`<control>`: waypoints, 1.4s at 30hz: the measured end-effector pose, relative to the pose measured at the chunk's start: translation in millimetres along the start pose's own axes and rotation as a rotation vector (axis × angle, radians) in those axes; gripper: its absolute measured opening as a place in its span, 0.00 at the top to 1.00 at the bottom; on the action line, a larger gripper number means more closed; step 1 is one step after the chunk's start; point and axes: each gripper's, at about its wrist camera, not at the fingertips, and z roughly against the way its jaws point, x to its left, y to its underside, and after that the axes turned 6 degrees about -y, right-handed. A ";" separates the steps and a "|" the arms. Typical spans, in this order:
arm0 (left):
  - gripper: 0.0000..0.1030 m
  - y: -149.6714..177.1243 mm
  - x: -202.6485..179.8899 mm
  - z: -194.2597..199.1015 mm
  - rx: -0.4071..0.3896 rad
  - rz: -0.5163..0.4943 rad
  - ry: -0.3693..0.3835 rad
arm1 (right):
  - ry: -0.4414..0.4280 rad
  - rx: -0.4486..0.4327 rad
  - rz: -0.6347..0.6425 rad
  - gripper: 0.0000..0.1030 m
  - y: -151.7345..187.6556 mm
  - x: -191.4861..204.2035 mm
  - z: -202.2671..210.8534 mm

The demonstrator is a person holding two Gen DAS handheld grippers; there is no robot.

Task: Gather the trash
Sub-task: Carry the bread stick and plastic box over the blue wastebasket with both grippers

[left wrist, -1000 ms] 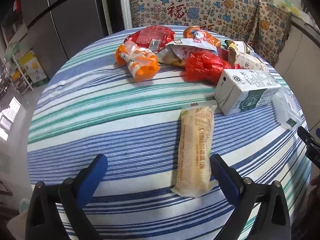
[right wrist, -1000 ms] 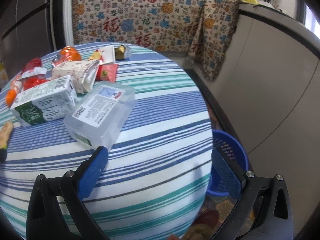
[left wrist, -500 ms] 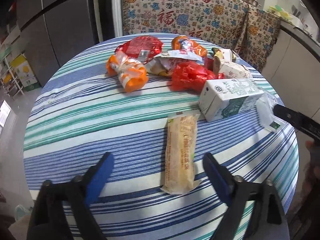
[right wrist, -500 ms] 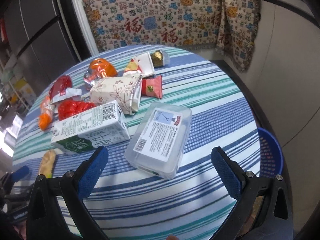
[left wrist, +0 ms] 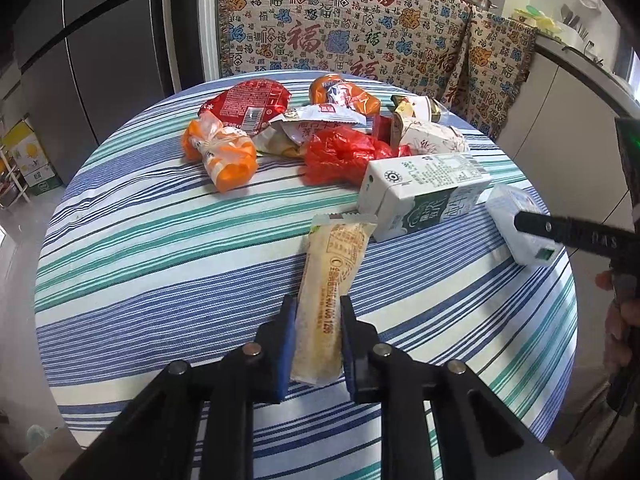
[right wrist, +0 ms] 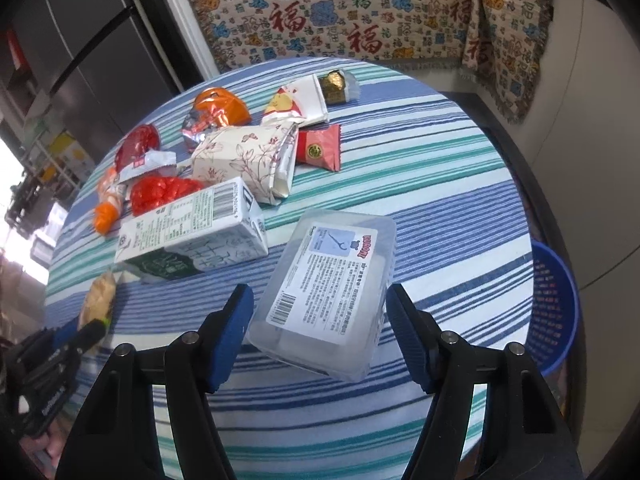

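A round table (left wrist: 160,264) with a blue and green striped cloth holds several pieces of trash. My left gripper (left wrist: 316,328) is shut on a long tan snack wrapper (left wrist: 332,276) lying near the front edge. My right gripper (right wrist: 316,320) is open, its fingers on either side of a clear plastic box (right wrist: 332,288) with a printed label; they do not touch it. A white and green milk carton (left wrist: 424,192) lies between the two, also in the right wrist view (right wrist: 192,232). The right gripper's finger shows in the left wrist view (left wrist: 568,232).
Behind the carton lie a red plastic bag (left wrist: 340,156), orange wrappers (left wrist: 224,156), a red packet (left wrist: 248,108), a floral paper bag (right wrist: 244,160) and a small red sachet (right wrist: 320,148). A blue basket (right wrist: 556,304) stands on the floor right of the table.
My left gripper has closed on the tan wrapper. My right gripper has moved in over the table and narrowed around the clear box.
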 end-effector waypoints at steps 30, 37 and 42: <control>0.81 -10.6 -50.8 49.1 -0.065 -0.032 0.121 | -0.074 -0.039 -0.012 0.35 -4.3 -23.9 61.7; 0.81 -35.0 -129.7 46.9 -0.050 -0.117 0.220 | -0.062 -0.114 -0.083 0.35 -16.6 -83.9 98.2; 0.81 -57.7 -215.3 39.5 -0.043 -0.206 0.311 | 0.012 -0.156 -0.167 0.34 -19.8 -154.7 120.0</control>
